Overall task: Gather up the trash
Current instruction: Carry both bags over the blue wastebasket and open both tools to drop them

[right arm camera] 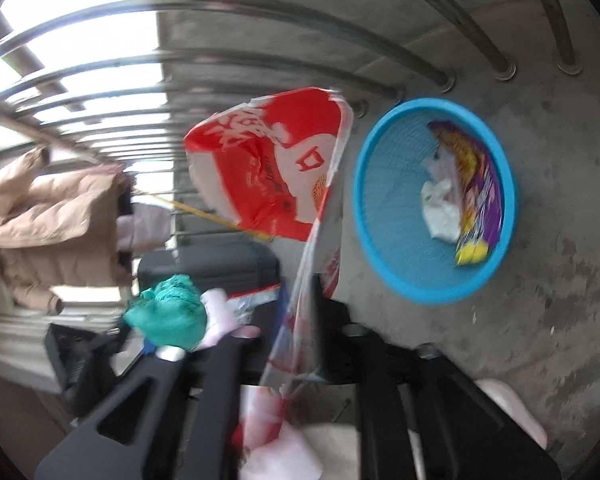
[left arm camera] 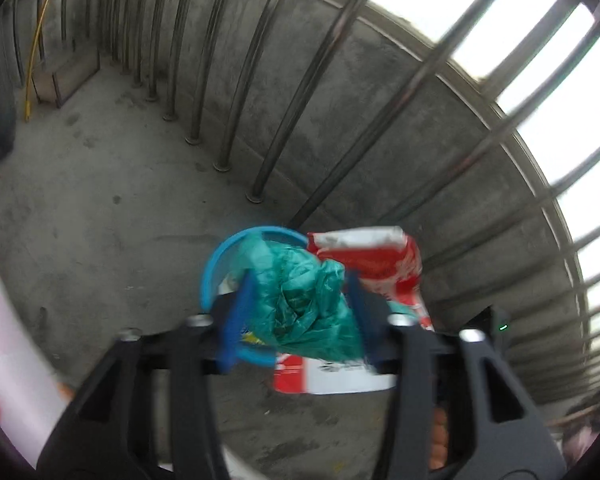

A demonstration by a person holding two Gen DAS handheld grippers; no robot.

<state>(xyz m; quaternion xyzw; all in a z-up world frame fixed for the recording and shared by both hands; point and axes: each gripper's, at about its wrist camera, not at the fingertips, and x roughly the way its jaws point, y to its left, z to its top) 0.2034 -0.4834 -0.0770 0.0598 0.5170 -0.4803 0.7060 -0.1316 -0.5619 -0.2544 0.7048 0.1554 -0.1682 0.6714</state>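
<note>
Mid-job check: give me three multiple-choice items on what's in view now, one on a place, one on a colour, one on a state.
1. Where is the green plastic bag?
A. Between the fingers of the left gripper
B. Inside the basket
C. Hung on the railing

2. What colour is the basket?
A. Red
B. Blue
C. Grey

3. What state is the basket in?
A. Empty
B. Tipped on its side
C. Upright on the floor, with trash already inside

Answers:
1 A: in the left wrist view the crumpled bag fills the gap between the blue fingers.
2 B: its rim and mesh wall are bright blue in both views.
3 C: in the right wrist view it opens upward and holds a purple wrapper and a white scrap.
</note>
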